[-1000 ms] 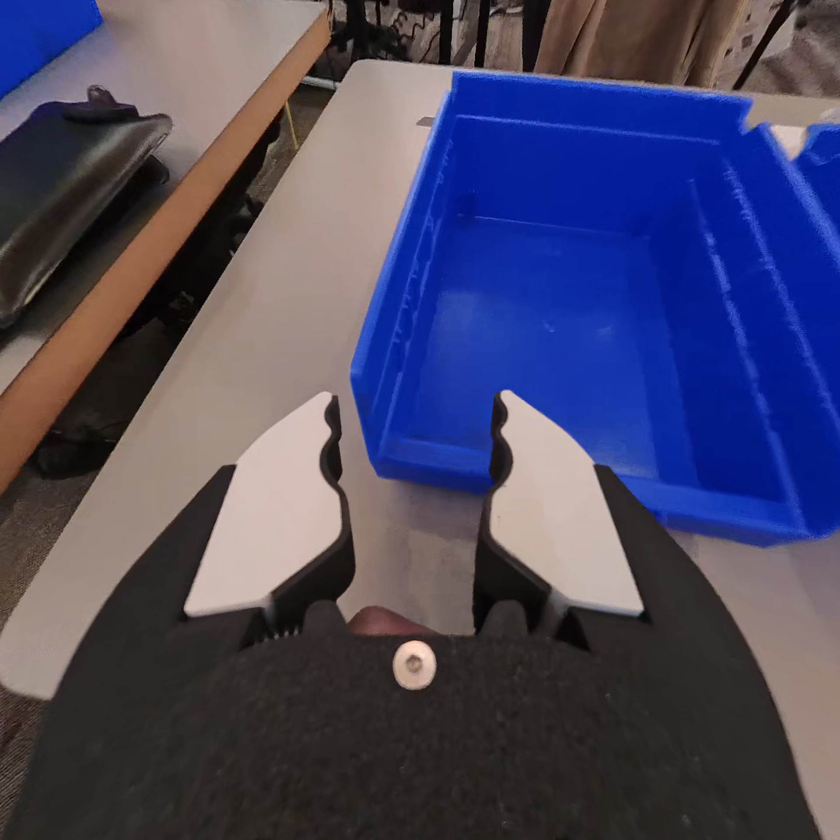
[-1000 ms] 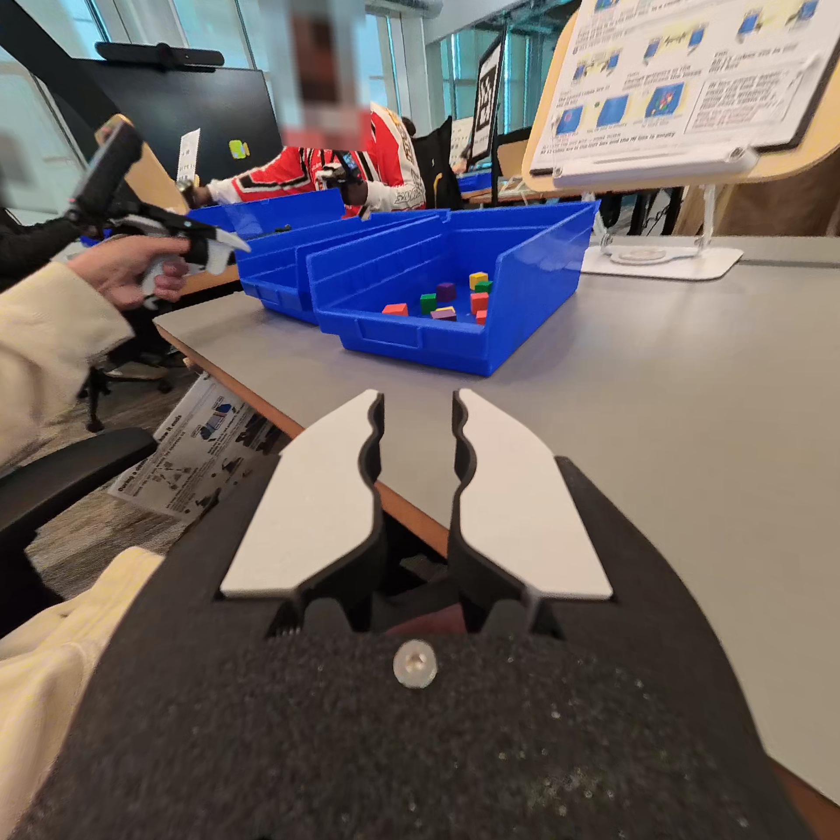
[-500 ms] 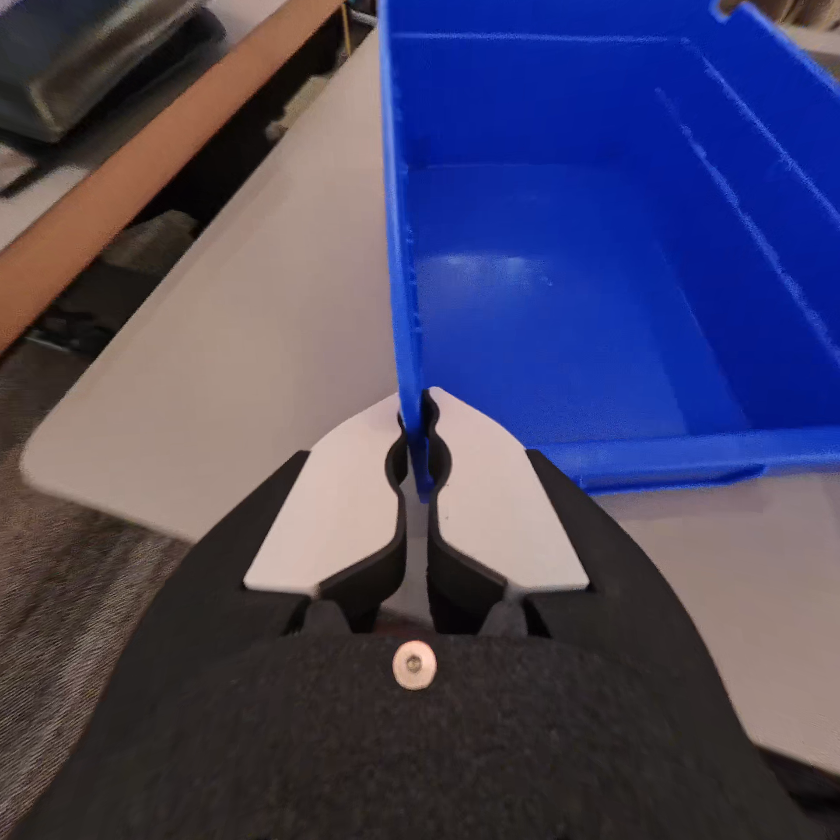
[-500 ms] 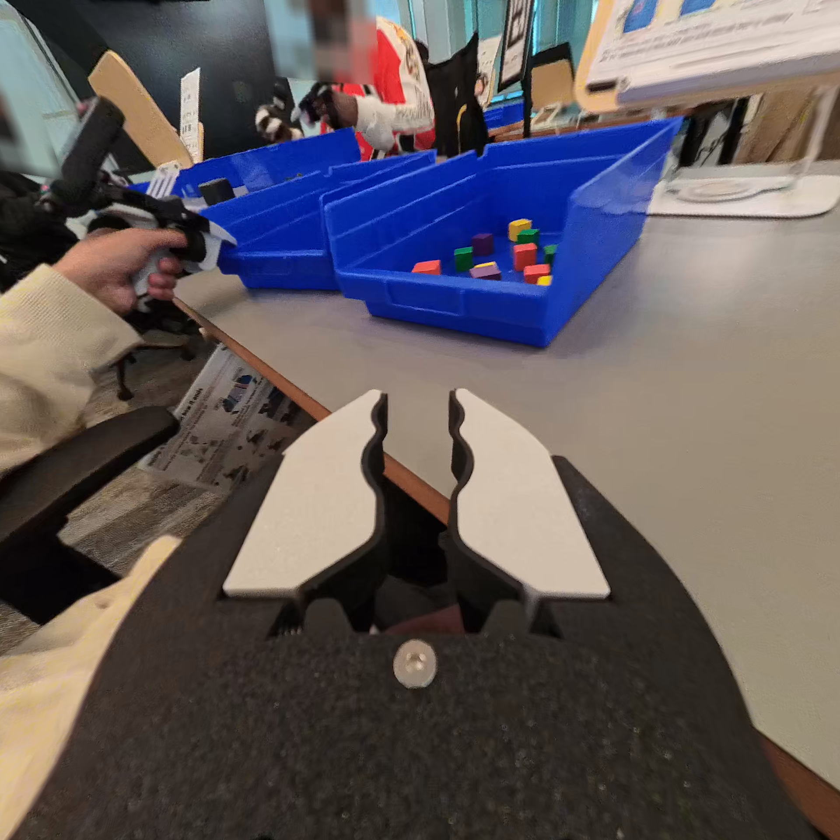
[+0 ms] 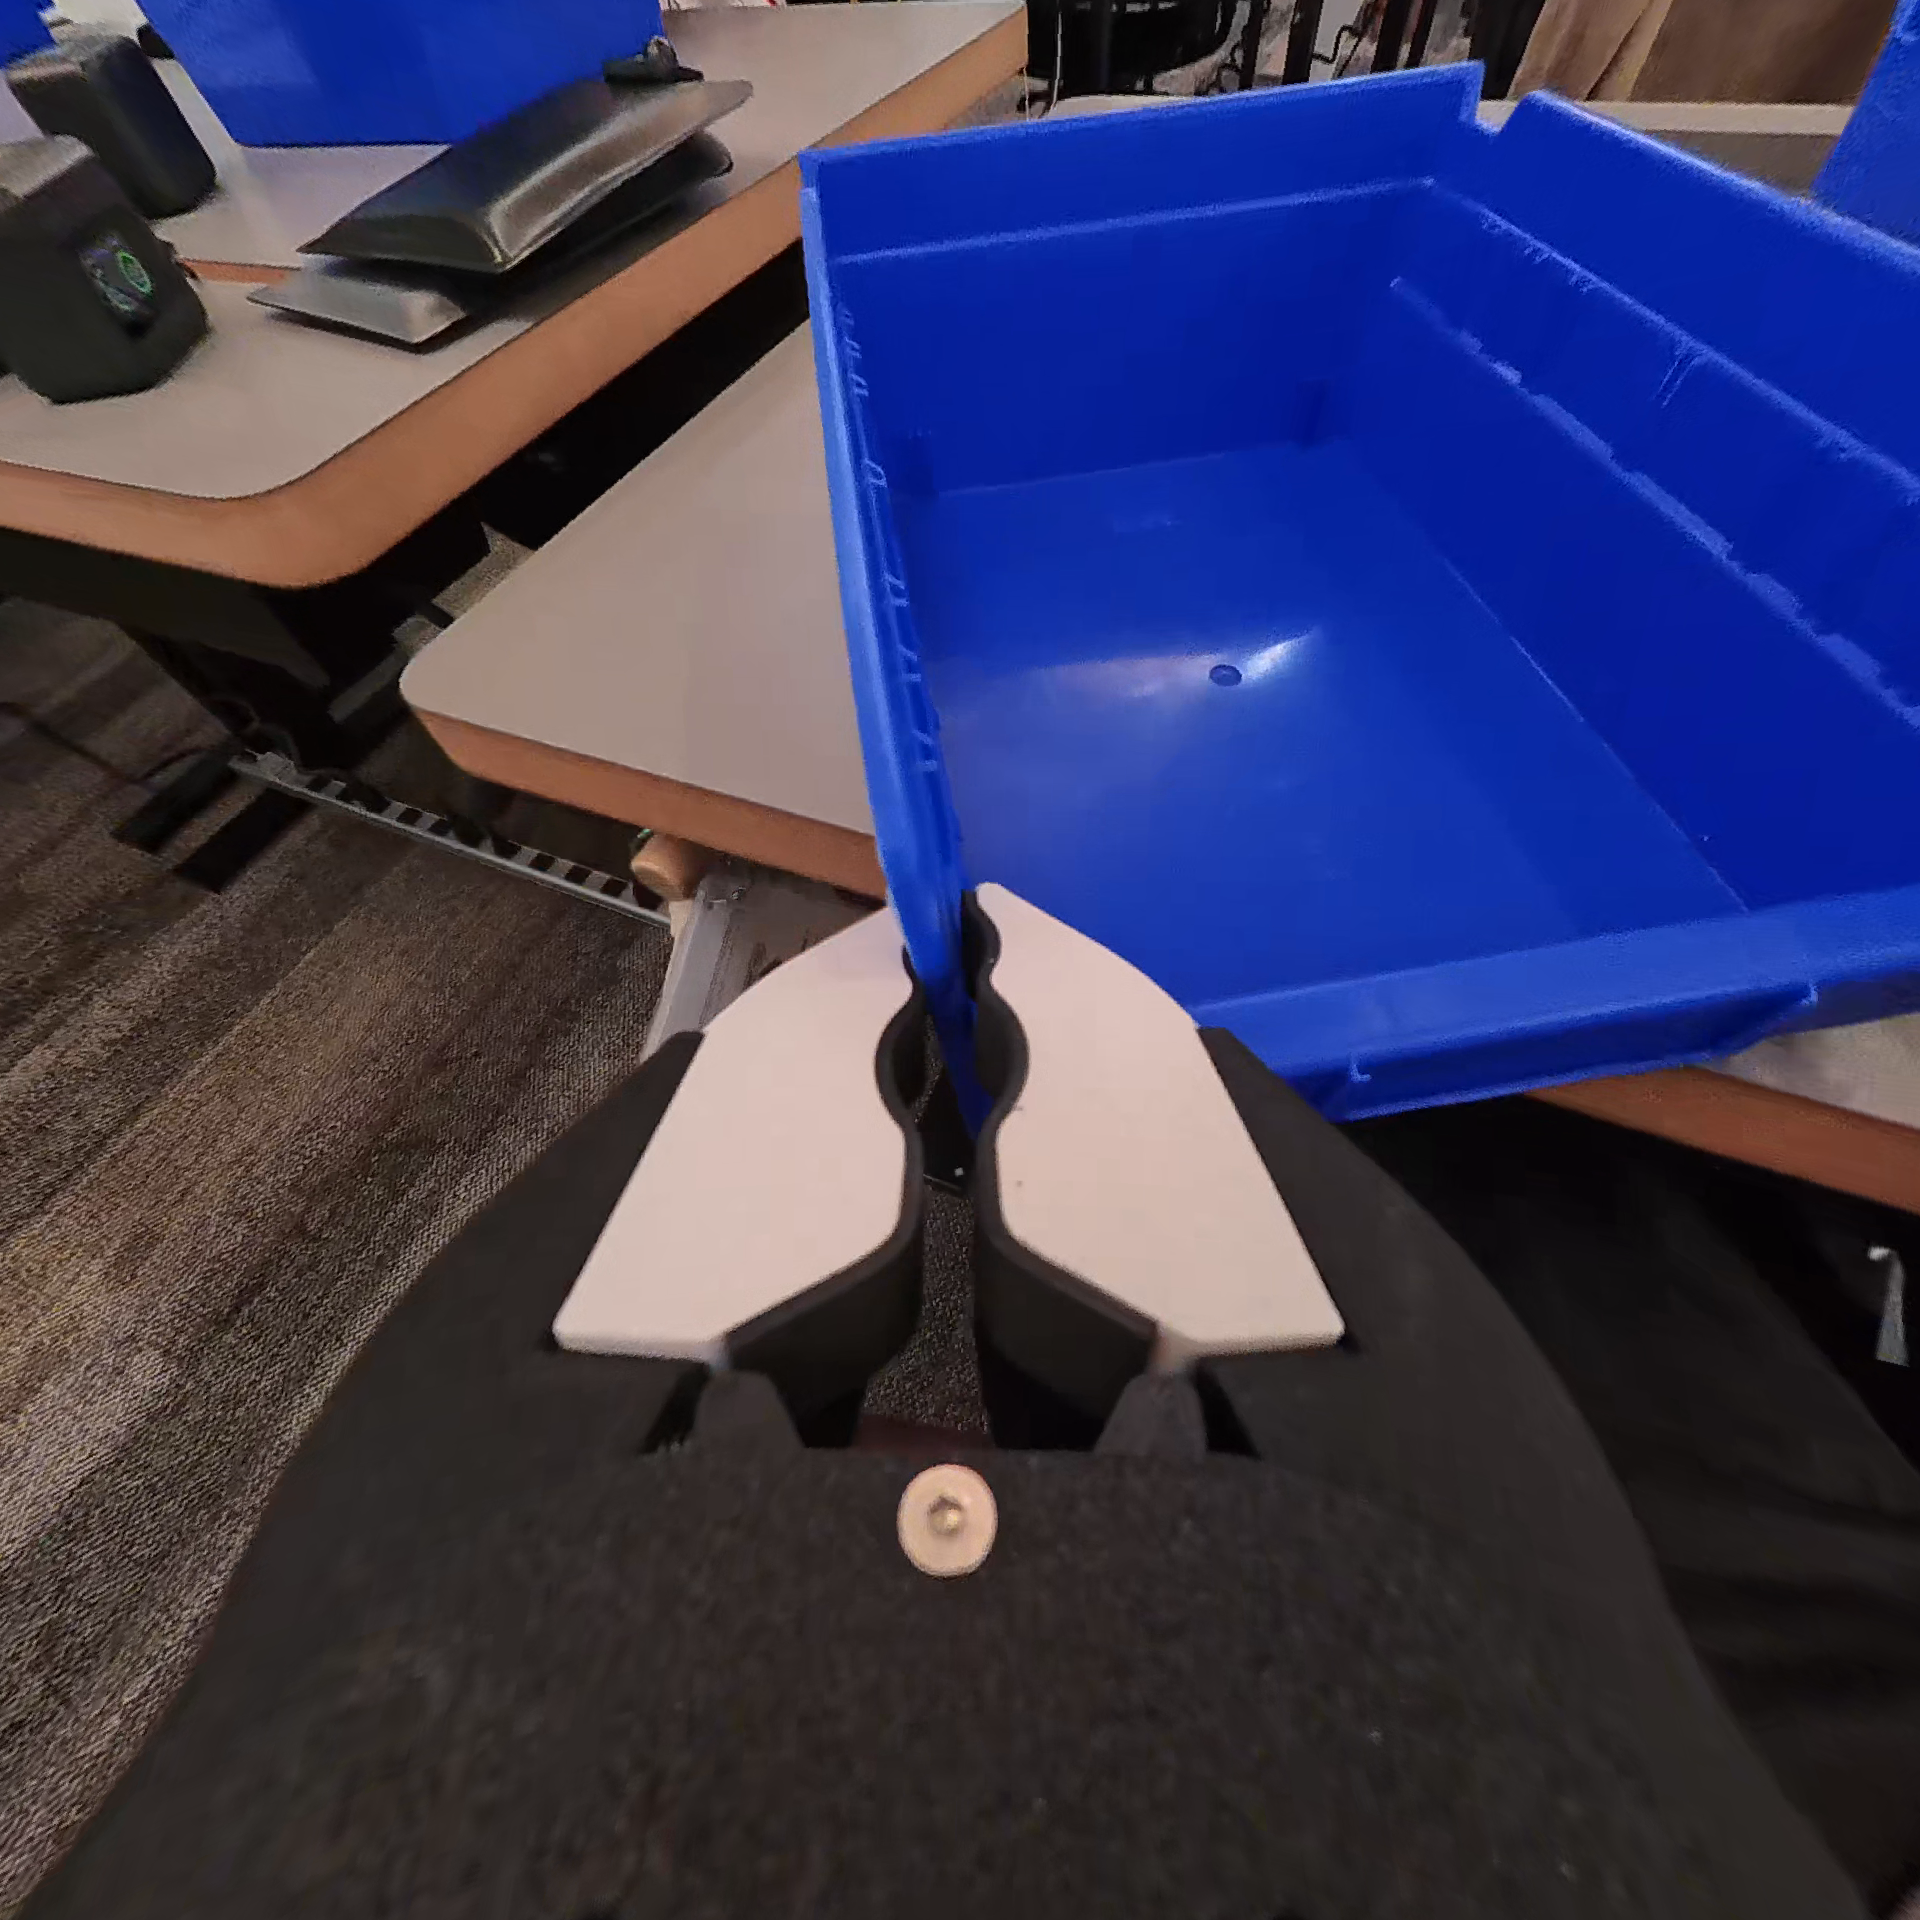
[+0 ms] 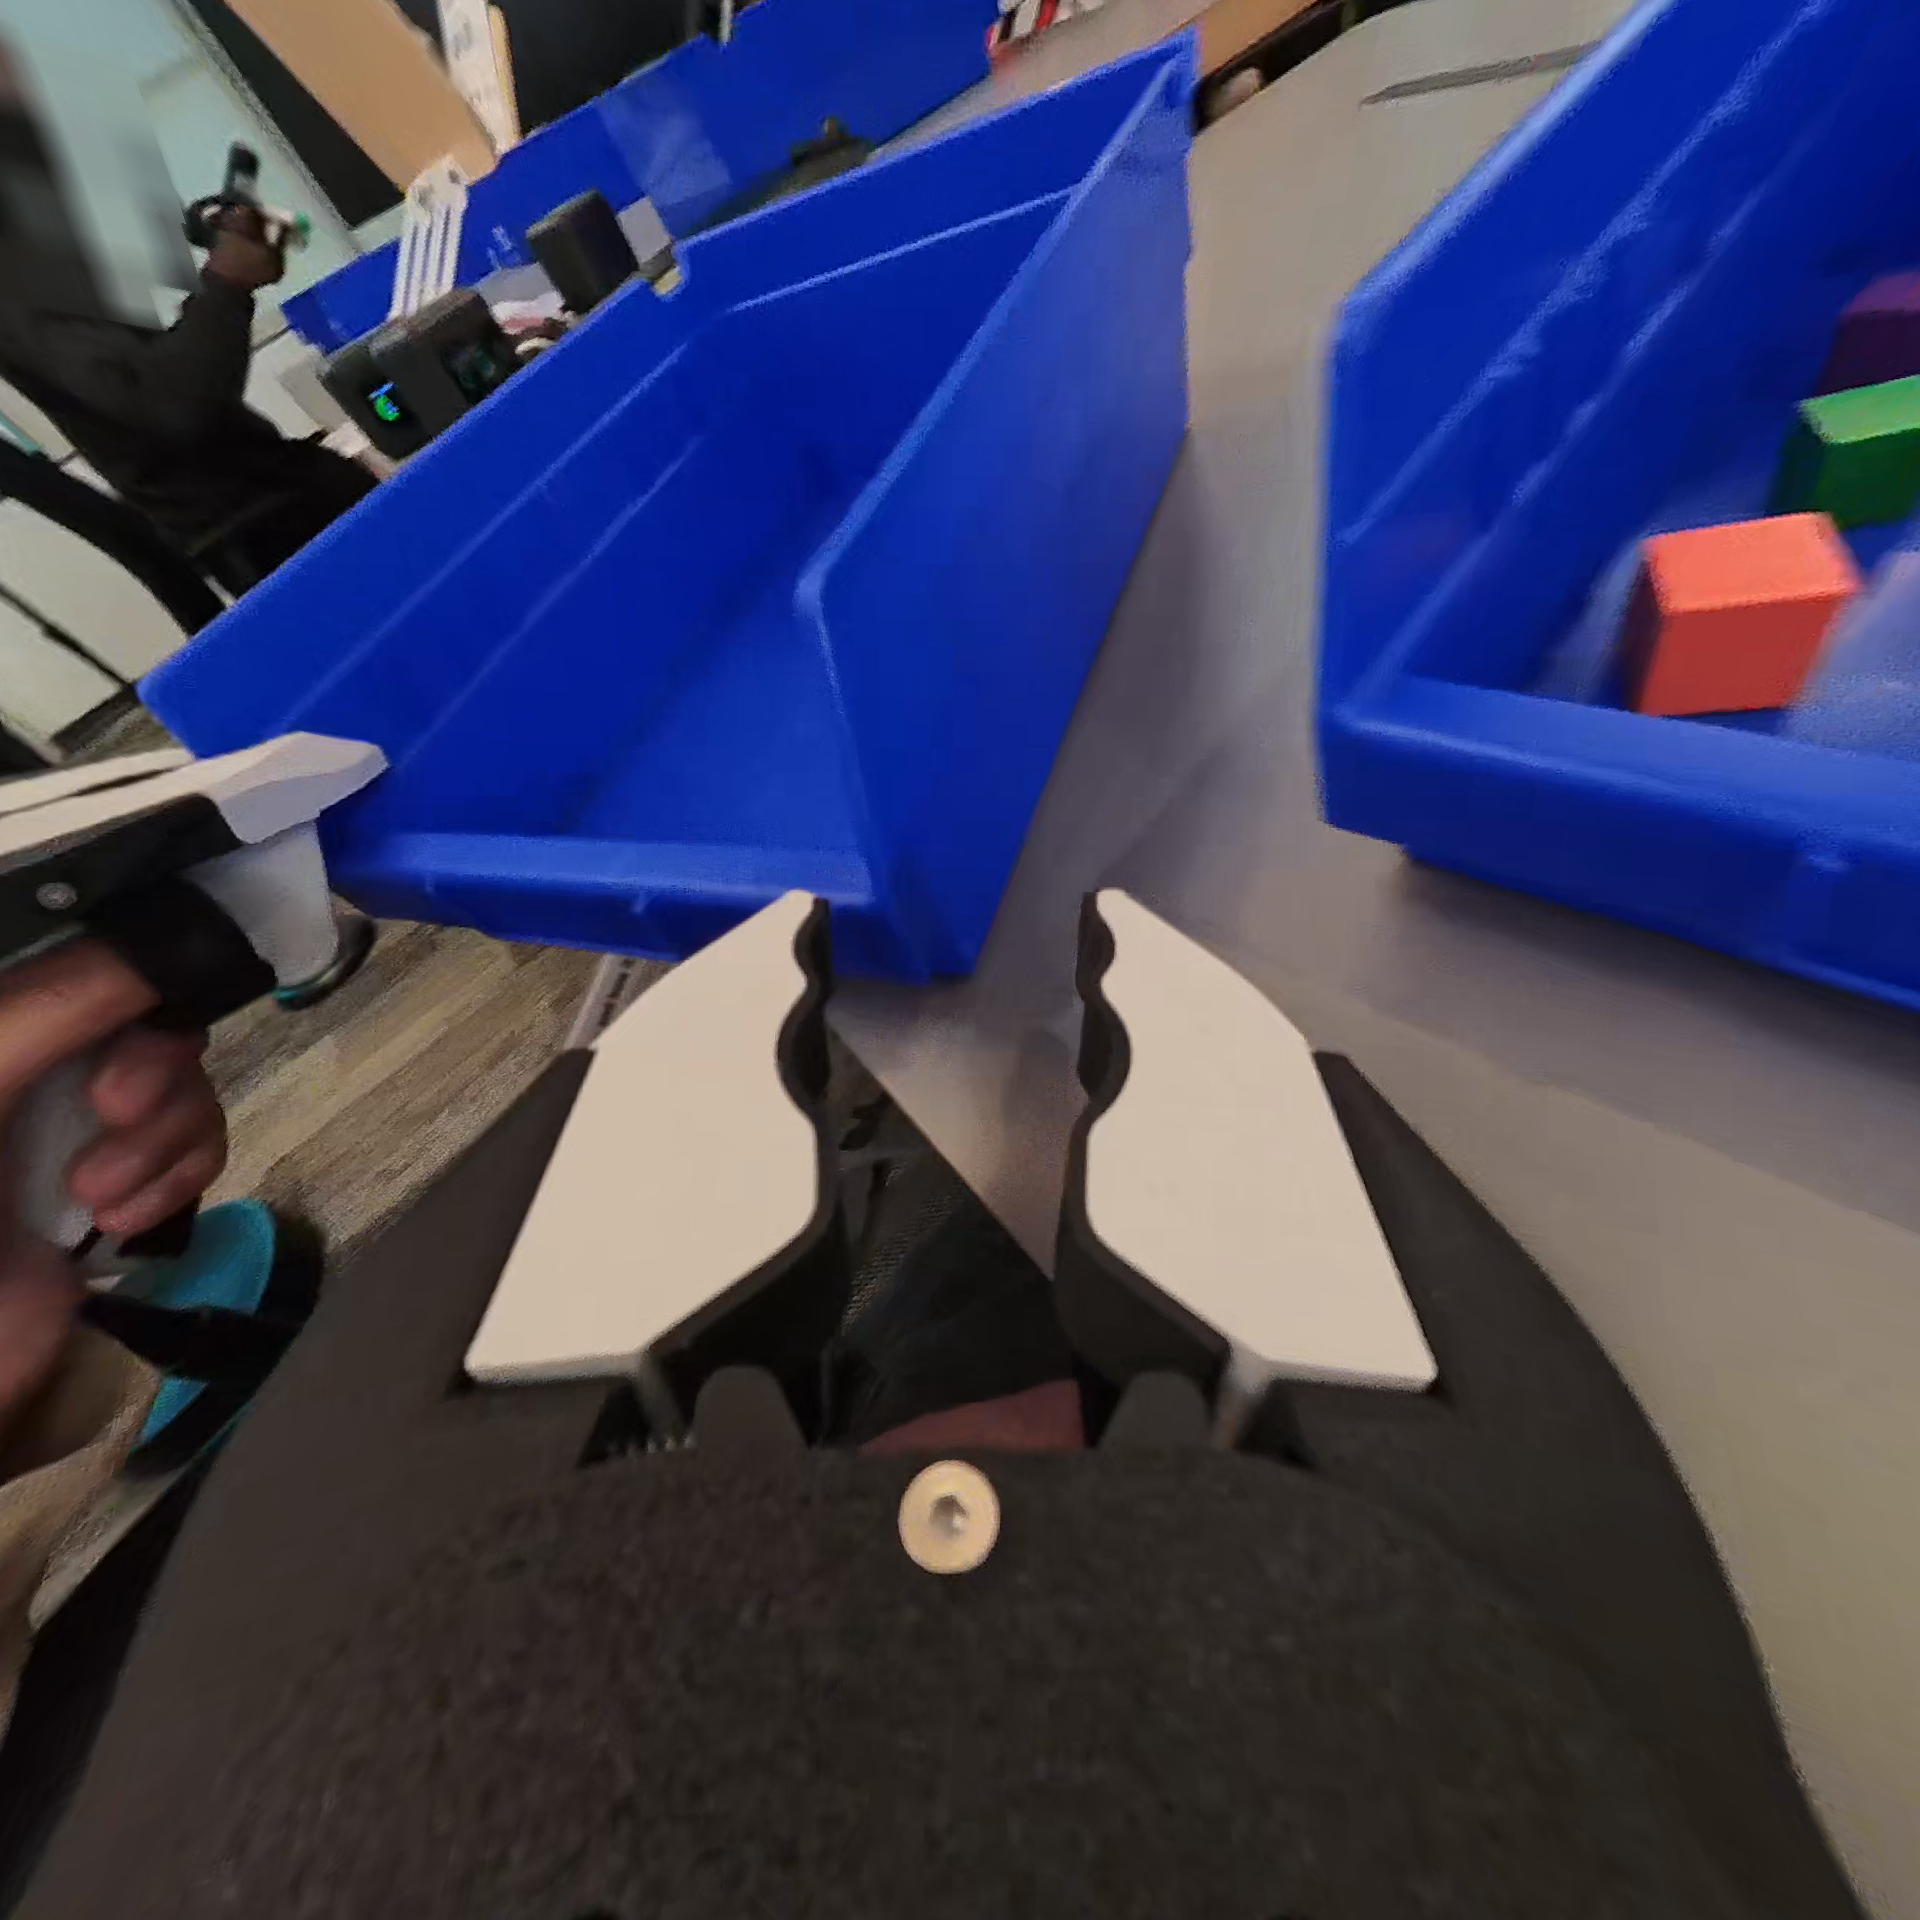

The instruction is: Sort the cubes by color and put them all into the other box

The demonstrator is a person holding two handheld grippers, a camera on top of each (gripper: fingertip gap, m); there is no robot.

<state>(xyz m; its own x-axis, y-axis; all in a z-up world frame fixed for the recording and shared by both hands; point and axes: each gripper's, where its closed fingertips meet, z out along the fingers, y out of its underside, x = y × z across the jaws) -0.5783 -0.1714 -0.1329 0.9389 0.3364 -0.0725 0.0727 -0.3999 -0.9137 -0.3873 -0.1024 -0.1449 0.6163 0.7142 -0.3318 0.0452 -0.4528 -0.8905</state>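
An empty blue box (image 5: 1143, 312) sits on the grey table (image 5: 675, 644), its near end hanging over the table's edge. My left gripper (image 5: 948, 920) is shut on the box's near-left corner wall. In the right wrist view the same box (image 6: 987, 582) is ahead and the left gripper (image 6: 312, 769) shows at its corner. My right gripper (image 6: 951, 914) is open and empty, just in front of the box's near-right corner. A second blue box (image 6: 1558, 810) at the right holds a red cube (image 6: 1735, 613), a green cube (image 6: 1860, 462) and a purple cube (image 6: 1881, 332).
A neighbouring table (image 5: 312, 416) at the left carries black devices (image 5: 94, 301) and a dark flat case (image 5: 530, 177). Carpet floor (image 5: 208, 1143) lies below the table's edge. A person (image 6: 156, 395) stands far off at the left. More blue boxes (image 6: 727, 156) stand behind. The left gripper's tips are roughly 20 cm from the right gripper's.
My left gripper closed on the box's corner wall and drew the box back over the table's edge. My right gripper moved up close to the boxes and opened wider.
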